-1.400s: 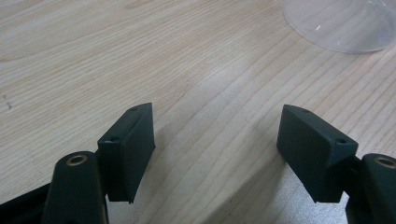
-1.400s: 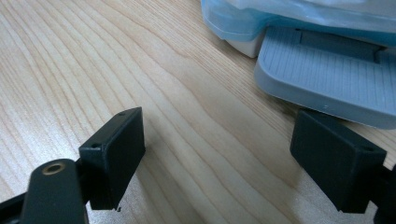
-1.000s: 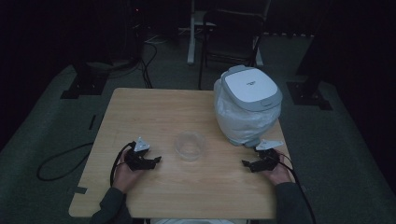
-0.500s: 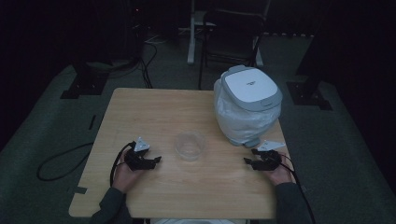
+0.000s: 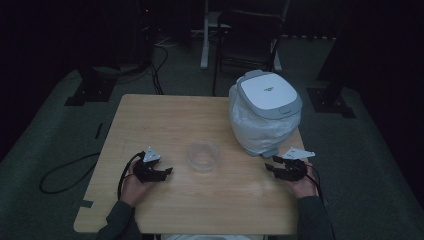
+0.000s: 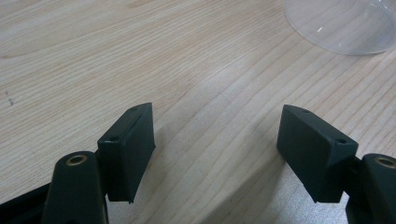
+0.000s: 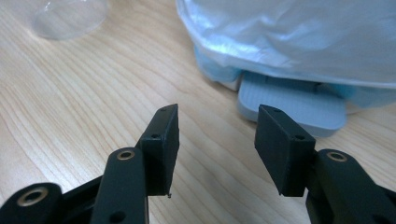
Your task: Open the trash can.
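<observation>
A white rice cooker (image 5: 266,110) with plastic film around its body (image 7: 299,37) stands at the table's right. A clear plastic bowl (image 5: 203,156) sits mid-table, also seen as the bowl (image 6: 341,23) and the bowl (image 7: 70,16). My left gripper (image 5: 167,171) rests near the front left, open wide, with bare wood between its jaws (image 6: 217,135). My right gripper (image 5: 270,168) hovers just off the table in front of the cooker's base (image 7: 292,100). Its jaws have just been closing and stand partly apart with nothing between them (image 7: 217,140).
The wooden table (image 5: 170,120) has bare surface behind the bowl and along the left. A chair (image 5: 250,35) and a stand (image 5: 205,35) sit on the dark floor beyond the table. A cable (image 5: 65,172) loops on the floor at the left.
My right gripper has lifted slightly and shifted a little toward the cooker, its jaws narrower than before. The left gripper, bowl and cooker have stayed put.
</observation>
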`<action>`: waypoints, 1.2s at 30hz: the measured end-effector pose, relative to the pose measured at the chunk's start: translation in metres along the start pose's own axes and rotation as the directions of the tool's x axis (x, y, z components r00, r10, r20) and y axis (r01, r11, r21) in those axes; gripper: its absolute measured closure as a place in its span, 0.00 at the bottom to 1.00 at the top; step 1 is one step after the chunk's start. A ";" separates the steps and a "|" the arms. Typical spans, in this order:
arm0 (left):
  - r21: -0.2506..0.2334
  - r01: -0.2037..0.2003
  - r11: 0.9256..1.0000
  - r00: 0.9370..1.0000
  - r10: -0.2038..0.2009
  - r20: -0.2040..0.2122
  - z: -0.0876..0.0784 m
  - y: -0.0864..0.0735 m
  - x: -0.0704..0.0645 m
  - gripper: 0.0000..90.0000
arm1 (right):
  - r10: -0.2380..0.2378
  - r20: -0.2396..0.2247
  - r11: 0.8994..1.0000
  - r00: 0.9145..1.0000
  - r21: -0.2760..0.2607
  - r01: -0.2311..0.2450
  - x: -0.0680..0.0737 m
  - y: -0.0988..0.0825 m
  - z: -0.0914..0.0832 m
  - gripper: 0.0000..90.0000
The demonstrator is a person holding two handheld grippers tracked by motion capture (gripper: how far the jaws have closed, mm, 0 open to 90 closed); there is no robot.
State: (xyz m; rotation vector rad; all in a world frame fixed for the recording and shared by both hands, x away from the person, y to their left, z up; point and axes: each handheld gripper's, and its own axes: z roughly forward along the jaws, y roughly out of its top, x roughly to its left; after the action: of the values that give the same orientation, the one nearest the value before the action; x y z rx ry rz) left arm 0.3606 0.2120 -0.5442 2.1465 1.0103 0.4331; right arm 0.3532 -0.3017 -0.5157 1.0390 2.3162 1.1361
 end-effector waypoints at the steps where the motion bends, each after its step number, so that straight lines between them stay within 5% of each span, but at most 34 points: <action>1: 0.000 0.001 1.000 1.000 -0.001 0.000 0.000 0.000 0.000 0.32 | 0.006 0.006 1.000 1.000 -0.003 -0.006 0.000 0.001 -0.002 0.54; 11: 0.000 0.001 1.000 1.000 -0.001 0.001 0.000 0.000 0.000 0.32 | 0.044 0.034 0.999 0.998 0.010 -0.044 0.005 0.013 -0.017 0.49; 17: -0.001 0.003 1.000 1.000 -0.003 0.003 0.000 0.000 0.001 0.32 | 0.055 0.022 0.998 0.998 -0.009 -0.055 0.010 0.020 -0.027 0.51; 36: 0.000 0.004 1.000 1.000 -0.004 0.004 0.000 0.000 0.001 0.32 | 0.077 0.083 0.997 0.994 -0.016 -0.076 0.021 0.043 -0.049 0.56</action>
State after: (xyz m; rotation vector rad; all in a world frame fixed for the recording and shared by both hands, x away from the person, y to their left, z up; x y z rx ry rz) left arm 0.3611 0.2127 -0.5441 2.1437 1.0124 0.4270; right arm 0.3294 -0.2944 -0.4516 1.1571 2.2186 1.1121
